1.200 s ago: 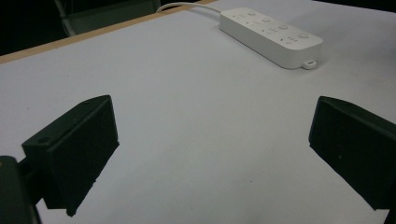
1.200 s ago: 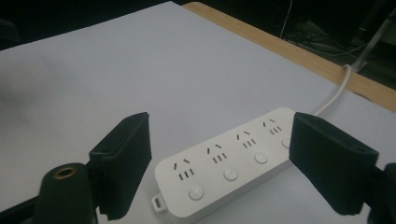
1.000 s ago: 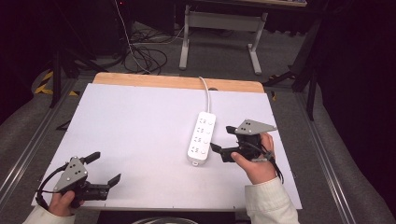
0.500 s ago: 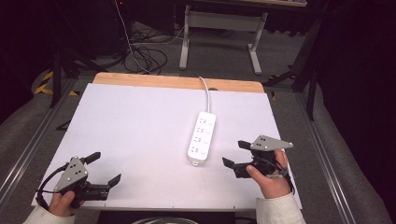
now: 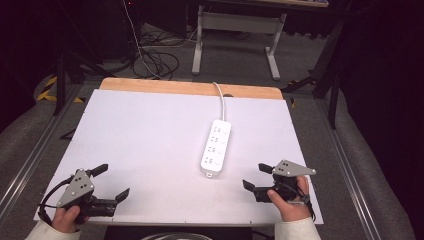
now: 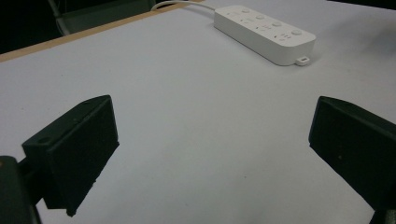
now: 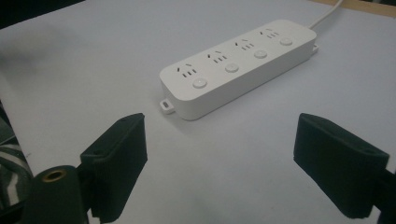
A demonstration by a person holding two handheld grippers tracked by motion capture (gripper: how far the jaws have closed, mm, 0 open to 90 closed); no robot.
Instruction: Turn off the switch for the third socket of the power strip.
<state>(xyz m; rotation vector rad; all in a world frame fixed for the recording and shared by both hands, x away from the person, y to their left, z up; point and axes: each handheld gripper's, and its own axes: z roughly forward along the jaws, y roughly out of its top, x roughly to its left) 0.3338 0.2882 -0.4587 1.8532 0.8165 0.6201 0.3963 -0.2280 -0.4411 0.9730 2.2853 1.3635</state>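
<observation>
A white power strip (image 5: 216, 146) lies on the white table top (image 5: 150, 135), right of centre, its cord (image 5: 221, 97) running to the far edge. It has several sockets and round buttons (image 7: 238, 63) and appears far off in the left gripper view (image 6: 264, 32). My left gripper (image 5: 111, 182) rests at the near left corner, open and holding nothing. My right gripper (image 5: 257, 176) sits near the front right edge, just right of the strip's near end, open with nothing between its jaws (image 7: 219, 163).
A wooden strip (image 5: 190, 87) edges the table's far side. Beyond it, on the dark floor, are cables (image 5: 155, 55) and a grey metal stand (image 5: 240, 30). Metal rails (image 5: 350, 165) run along both sides of the table.
My right gripper has pulled back from beside the power strip toward the near right edge of the table. The left gripper has stayed still.
</observation>
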